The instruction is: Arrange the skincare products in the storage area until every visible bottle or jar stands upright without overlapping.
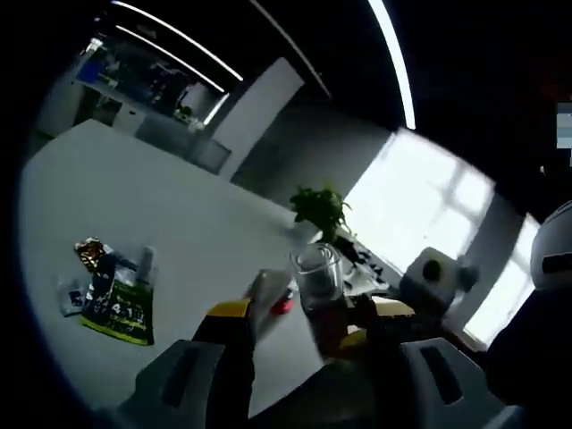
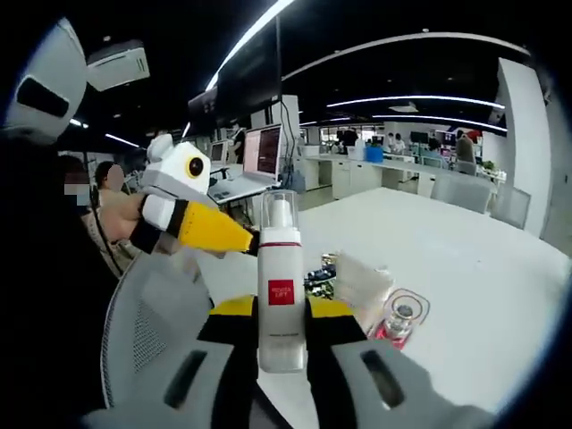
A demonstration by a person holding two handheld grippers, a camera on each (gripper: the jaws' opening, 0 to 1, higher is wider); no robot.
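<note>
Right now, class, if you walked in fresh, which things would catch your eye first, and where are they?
In the right gripper view, a tall white pump bottle with a red square label stands upright between the right gripper's yellow-padded jaws, with the left gripper's yellow tip at its neck. In the left gripper view, a small green leafy plant stands out against the bright window, and dark green sachets lie on the white table.

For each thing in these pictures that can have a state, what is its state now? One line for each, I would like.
White pump bottle: upright, held between the right claw's jaws, clear cap on.
Right claw: shut on the white pump bottle.
Left claw: jaws beside a clear-capped bottle; grip cannot be told.
Small clear-capped bottle: standing on the white table.
Packets: lying flat on the table.
Potted plant: upright.
</note>
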